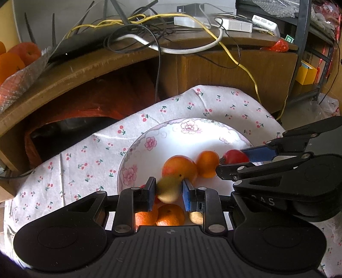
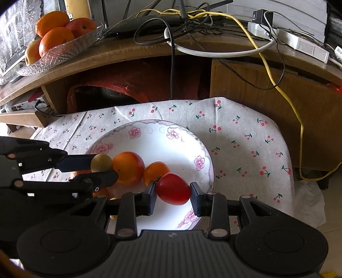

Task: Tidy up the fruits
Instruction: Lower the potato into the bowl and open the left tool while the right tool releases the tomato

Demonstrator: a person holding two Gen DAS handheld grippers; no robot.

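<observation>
A white floral plate (image 1: 149, 154) (image 2: 162, 141) sits on a cherry-print cloth. On it lie a large orange-red fruit (image 1: 180, 167) (image 2: 128, 167) and a small orange (image 1: 207, 163) (image 2: 155, 172). My left gripper (image 1: 168, 191) is shut on a small yellow-green fruit (image 1: 168, 190) (image 2: 101, 162) over the plate's near rim. My right gripper (image 2: 173, 190) is shut on a red tomato-like fruit (image 2: 173, 189) (image 1: 235, 156) above the plate's right side. Two more oranges (image 1: 159, 217) and a pale fruit (image 1: 196, 217) lie under the left gripper.
A wooden desk (image 2: 132, 53) stands behind, strewn with cables and power strips (image 1: 192, 20). A glass bowl of oranges and apples (image 2: 57, 34) sits on its left end. A red bag (image 2: 132, 85) fills the space under the desk.
</observation>
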